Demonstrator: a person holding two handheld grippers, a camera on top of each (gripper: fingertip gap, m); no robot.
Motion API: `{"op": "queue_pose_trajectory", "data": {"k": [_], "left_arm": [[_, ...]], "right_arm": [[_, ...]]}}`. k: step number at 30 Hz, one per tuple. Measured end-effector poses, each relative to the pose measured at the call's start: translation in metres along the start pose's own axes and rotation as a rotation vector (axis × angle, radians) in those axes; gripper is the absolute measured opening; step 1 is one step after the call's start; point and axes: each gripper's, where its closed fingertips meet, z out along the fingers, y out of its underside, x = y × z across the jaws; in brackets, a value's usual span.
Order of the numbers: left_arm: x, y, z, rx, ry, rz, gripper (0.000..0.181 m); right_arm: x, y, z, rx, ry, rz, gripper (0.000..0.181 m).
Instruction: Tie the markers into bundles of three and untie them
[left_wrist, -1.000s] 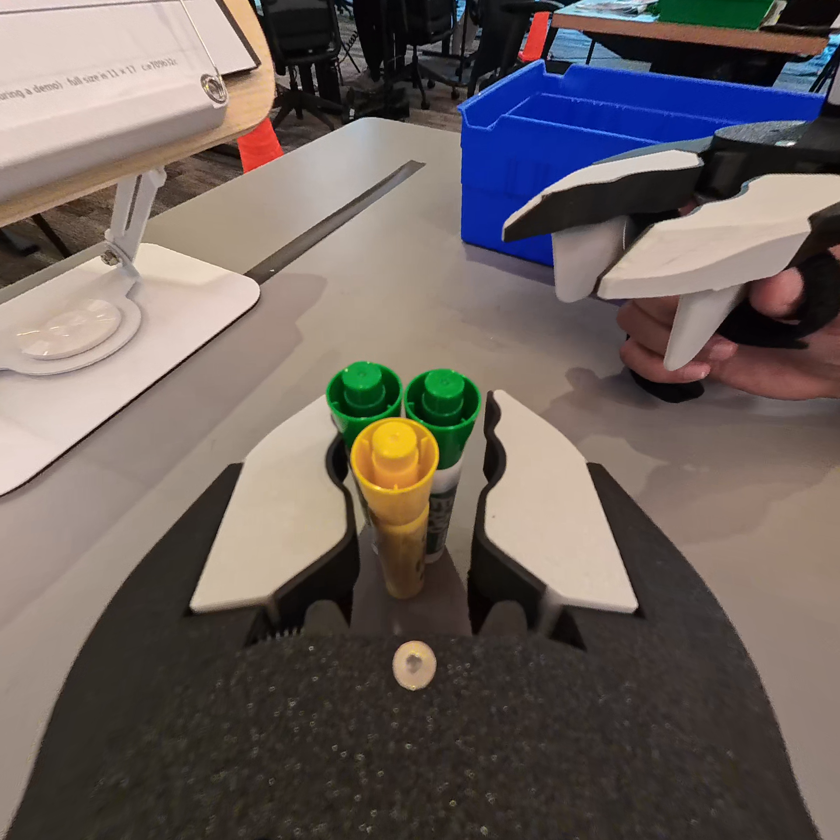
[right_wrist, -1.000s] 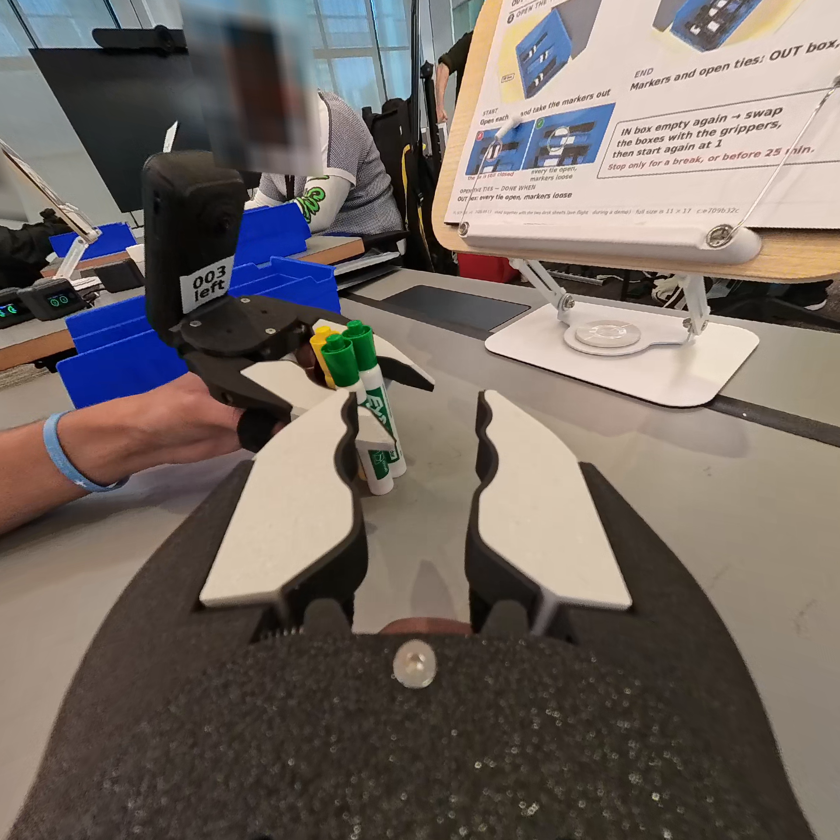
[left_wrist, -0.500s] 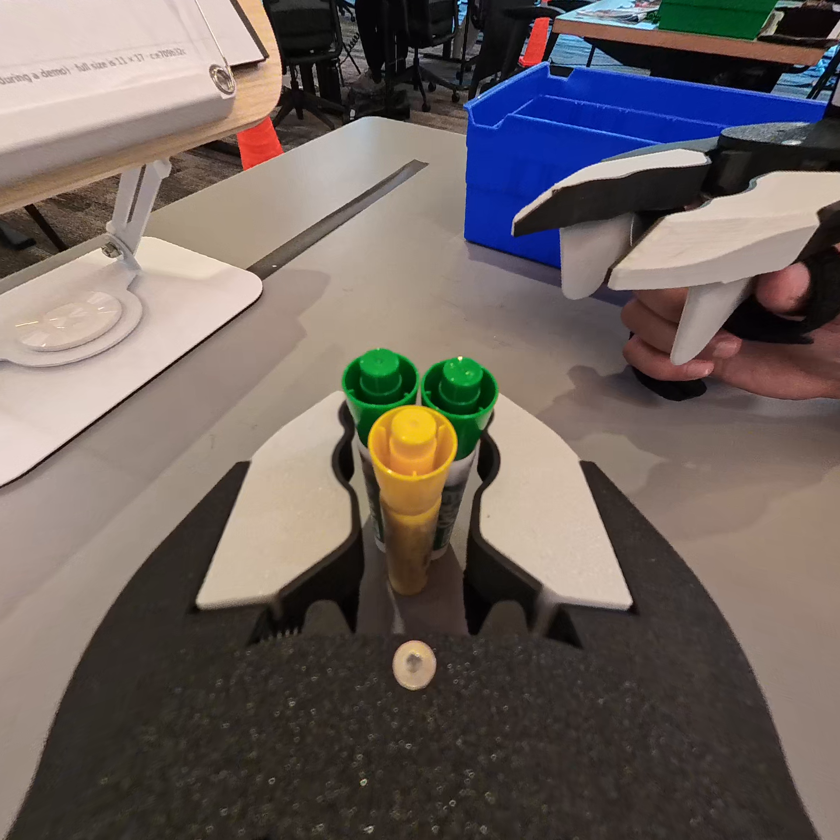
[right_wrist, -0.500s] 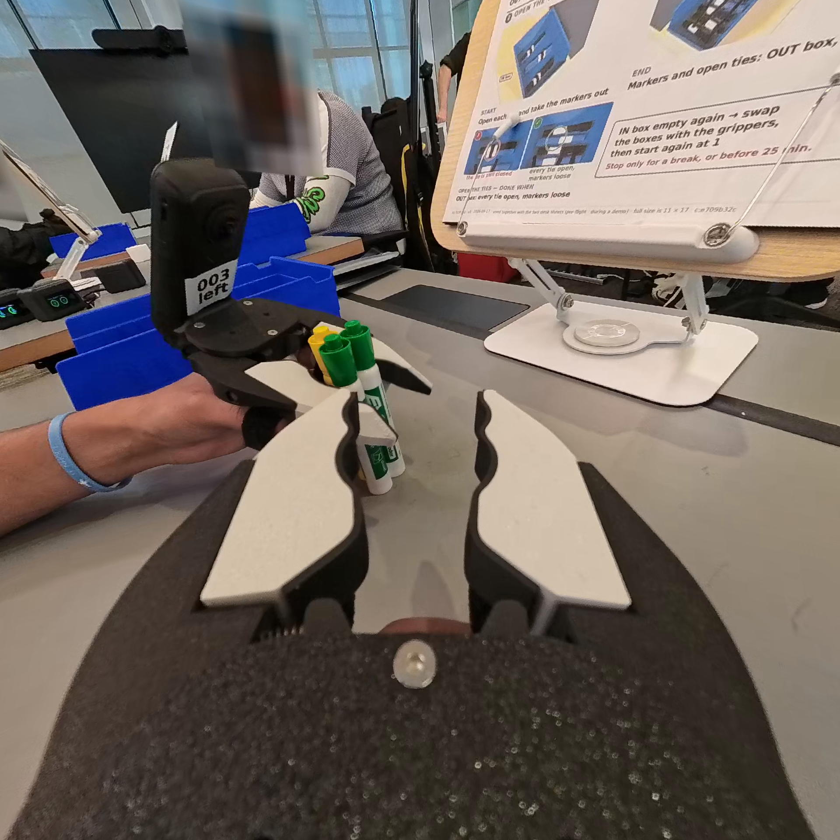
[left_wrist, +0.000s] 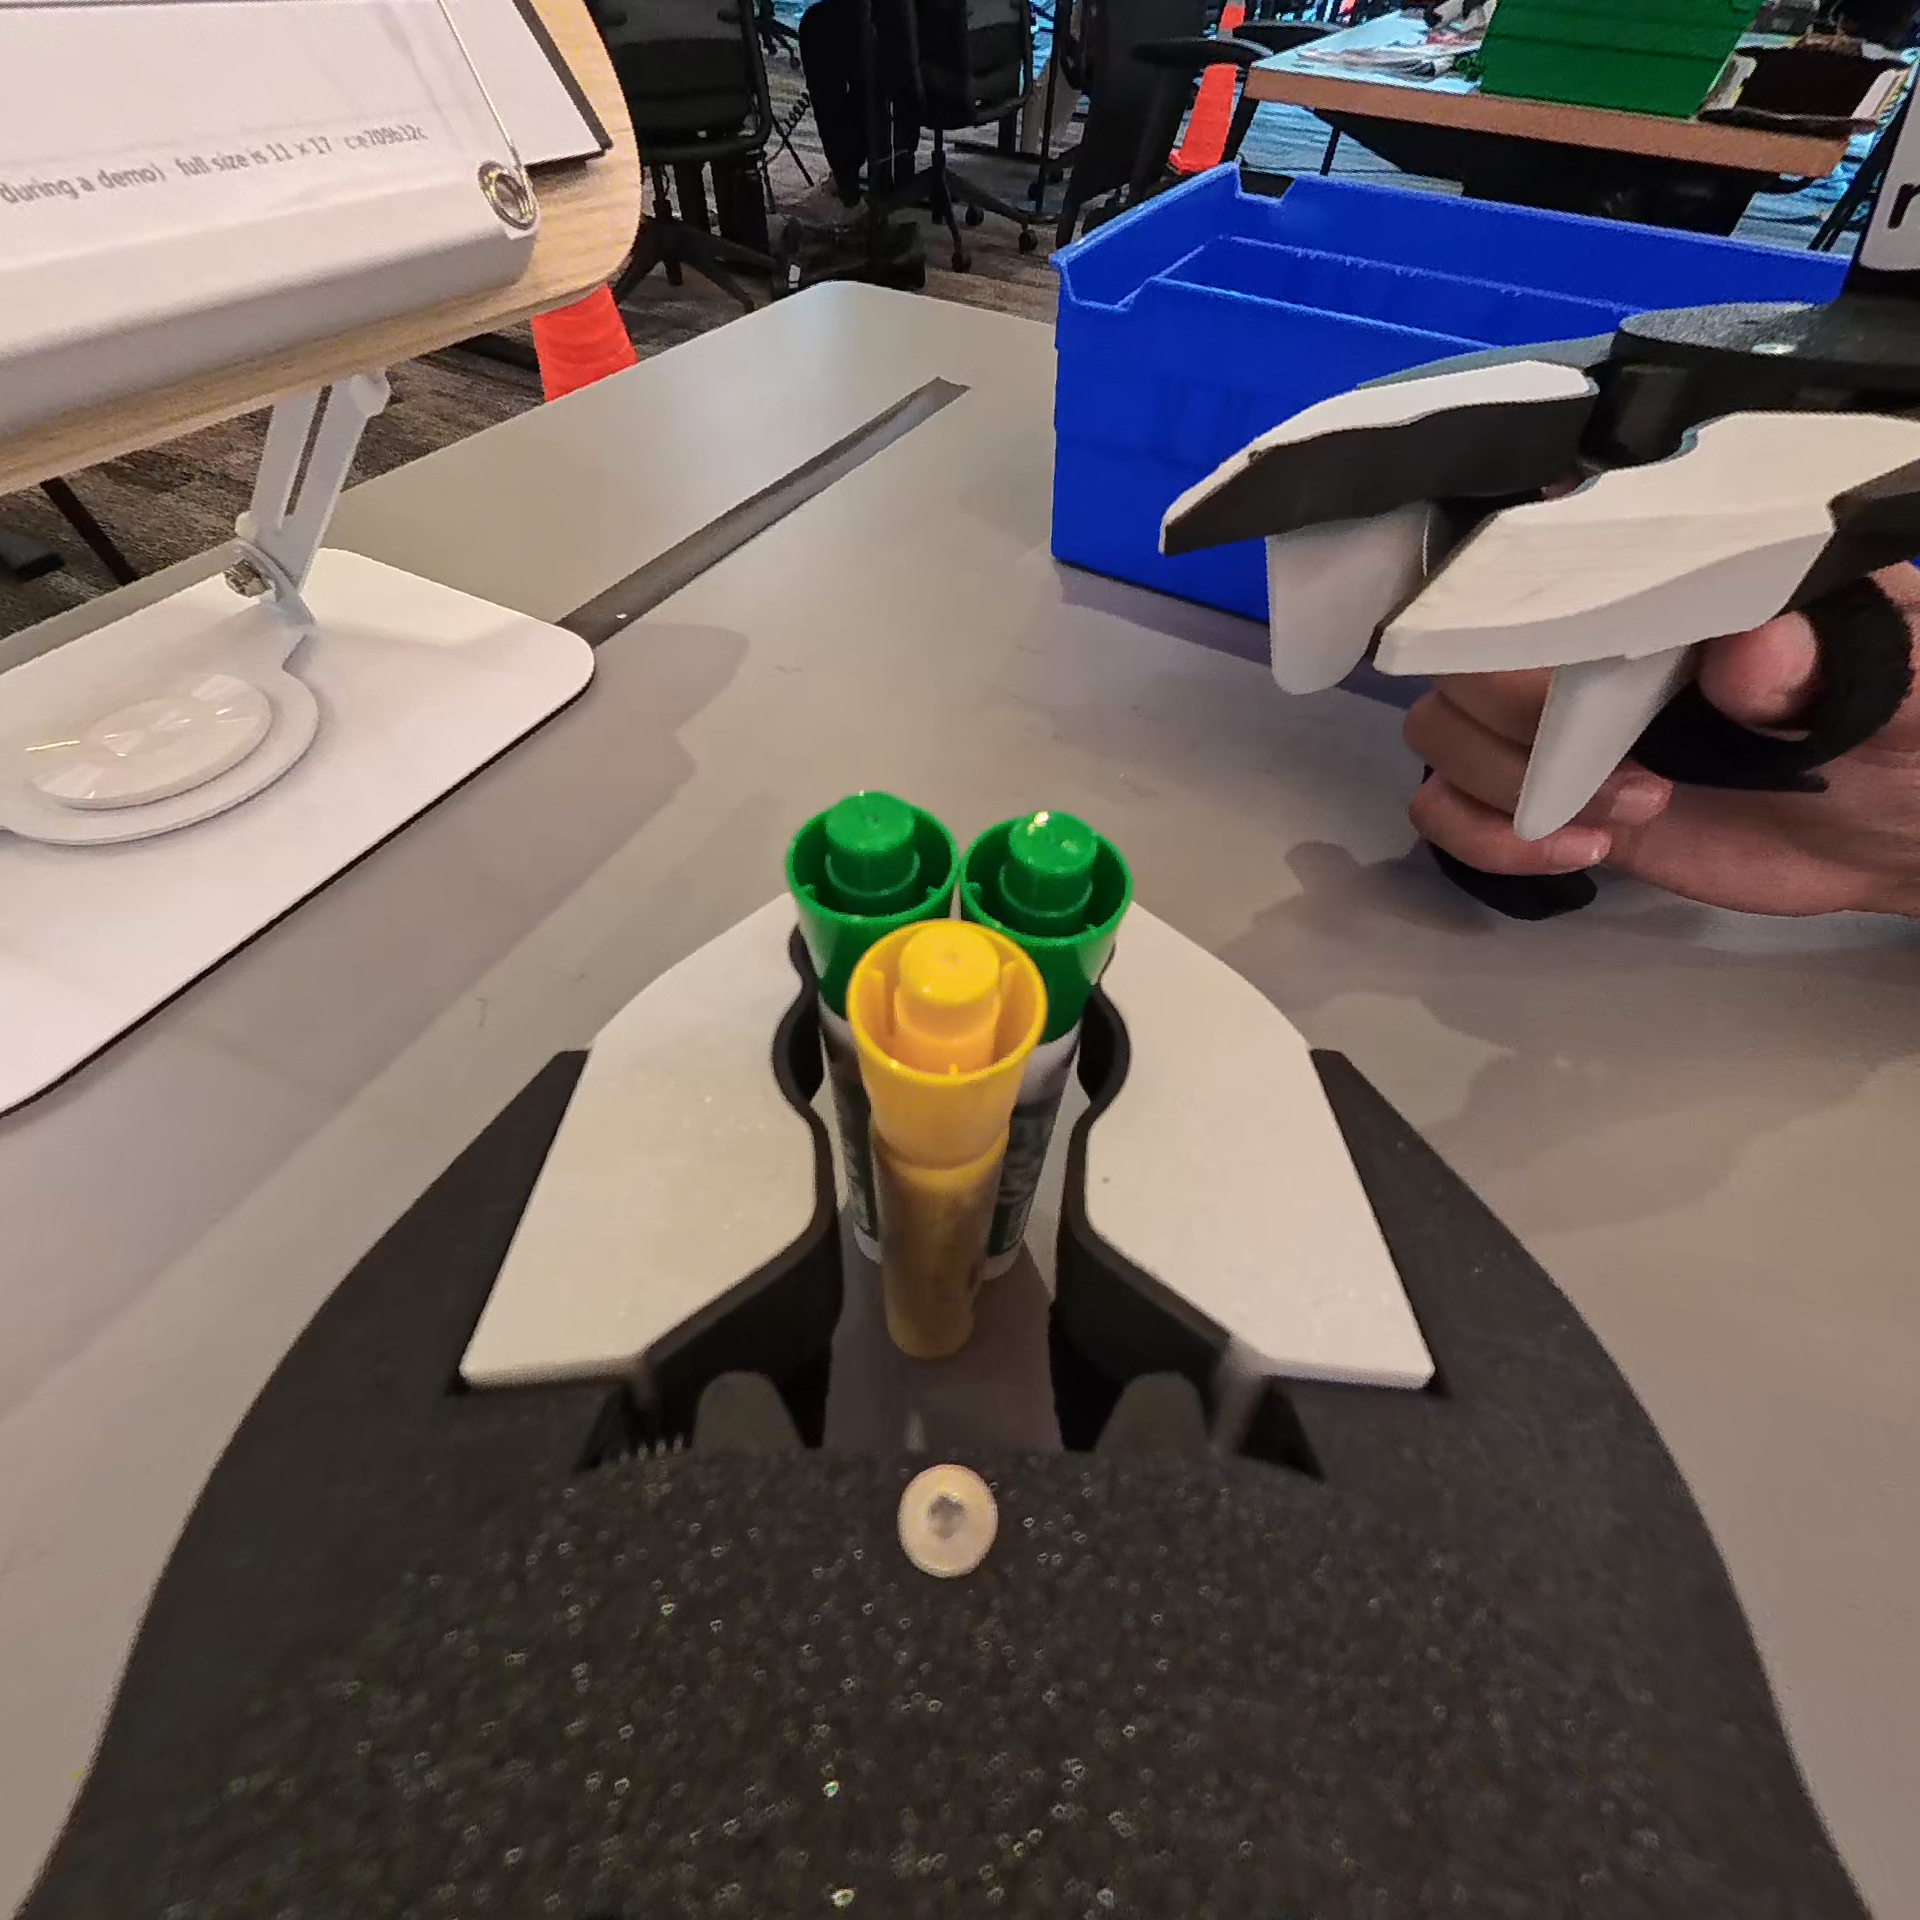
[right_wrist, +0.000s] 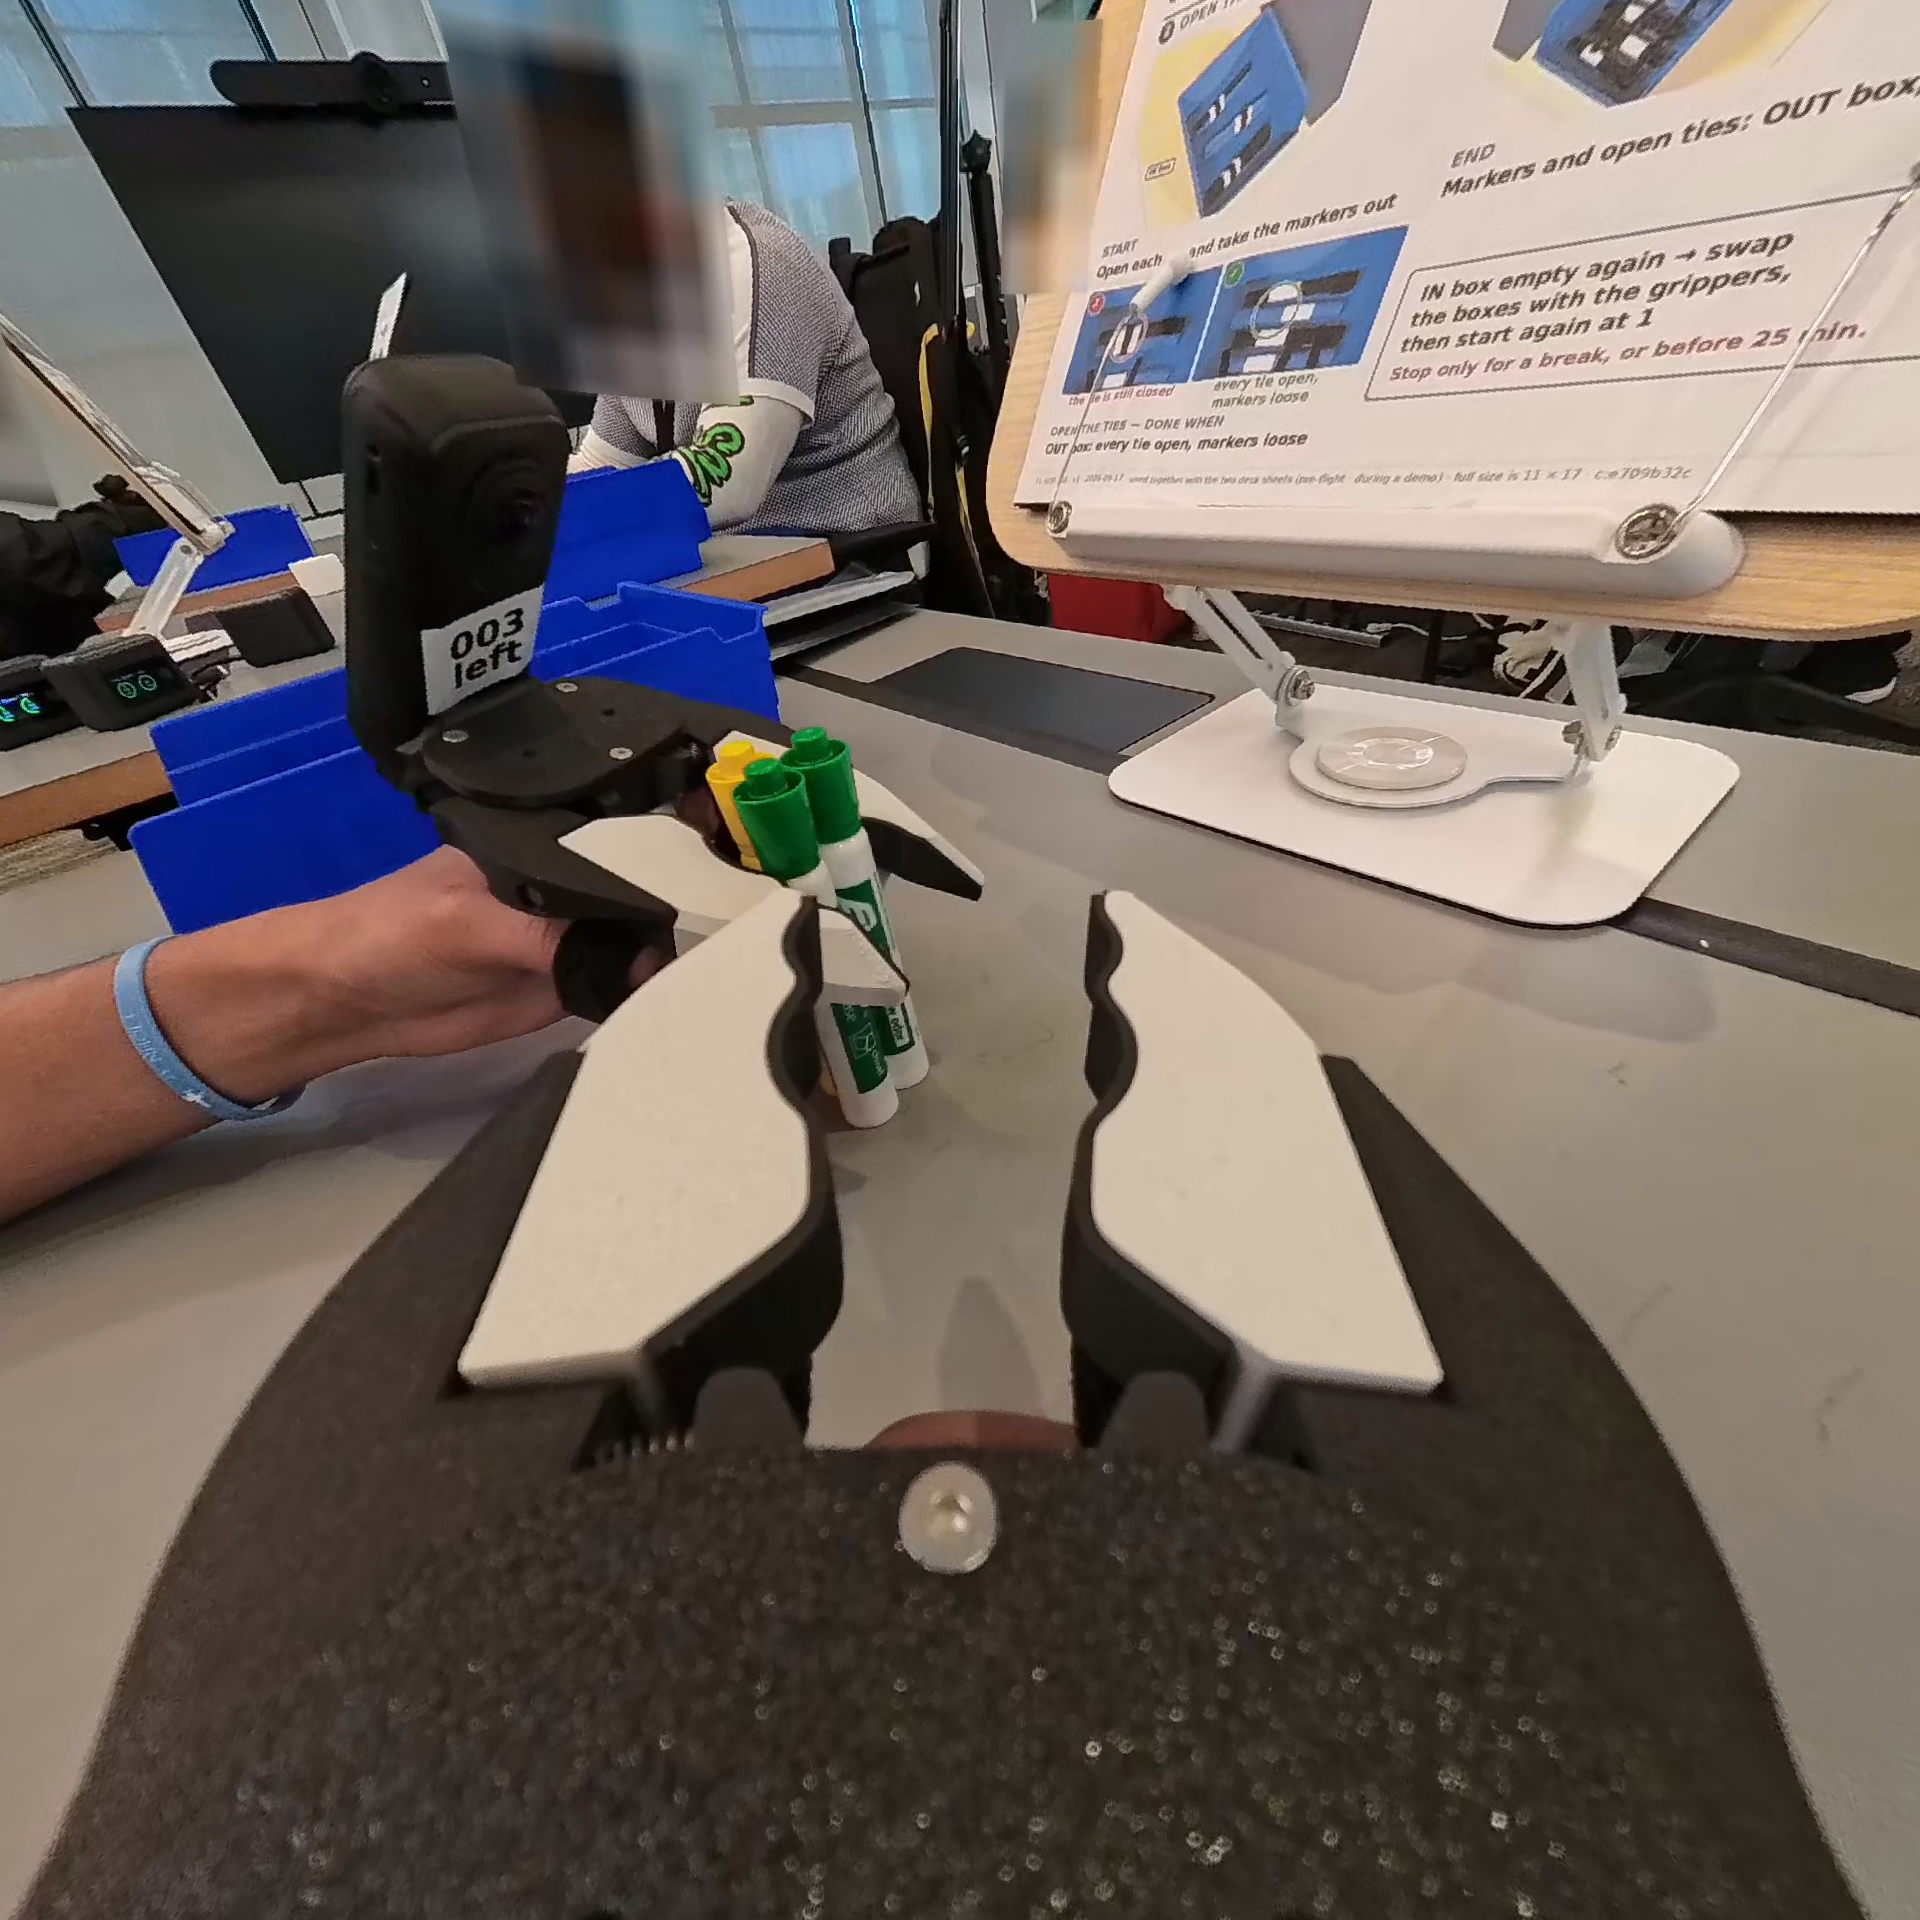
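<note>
Three markers stand together caps up on the grey table: two green (left_wrist: 871, 873) (left_wrist: 1044, 894) and one yellow (left_wrist: 940, 1039). My left gripper (left_wrist: 956, 935) is shut on them, its fingers pressing the barrels from both sides. In the right wrist view the left gripper (right_wrist: 930, 930) holds the markers (right_wrist: 800, 831) slightly tilted, with their lower ends on the table. My right gripper (right_wrist: 951, 914) is open and empty, just right of the markers. It also shows in the left wrist view (left_wrist: 1273, 603), at the upper right. I see no tie.
A blue bin (left_wrist: 1351, 312) stands behind the right gripper. A white document stand base (left_wrist: 260, 707) (right_wrist: 1455, 790) holds a board with a sheet. More blue bins (right_wrist: 270, 821) lie behind the left hand. A person sits at a far desk. The left gripper's tips are roughly 7 cm from the right gripper's.
My left gripper has closed from open around the three markers to shut on them. The right gripper has stayed open and has hardly moved.
</note>
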Motion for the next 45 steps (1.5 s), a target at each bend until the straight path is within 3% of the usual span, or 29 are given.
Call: {"op": "queue_pose_trajectory", "data": {"k": [5, 45], "left_arm": [[-0.0005, -0.0009, -0.0011, 0.008, 0.000, -0.003, 0.039], [0.0068, -0.0013, -0.0011, 0.014, 0.032, 0.030, 0.036]], "right_arm": [[-0.0001, 0.0002, 0.0000, -0.001, -0.001, 0.000, 0.048], [0.0002, 0.0003, -0.0001, -0.002, -0.002, 0.001, 0.047]]}}
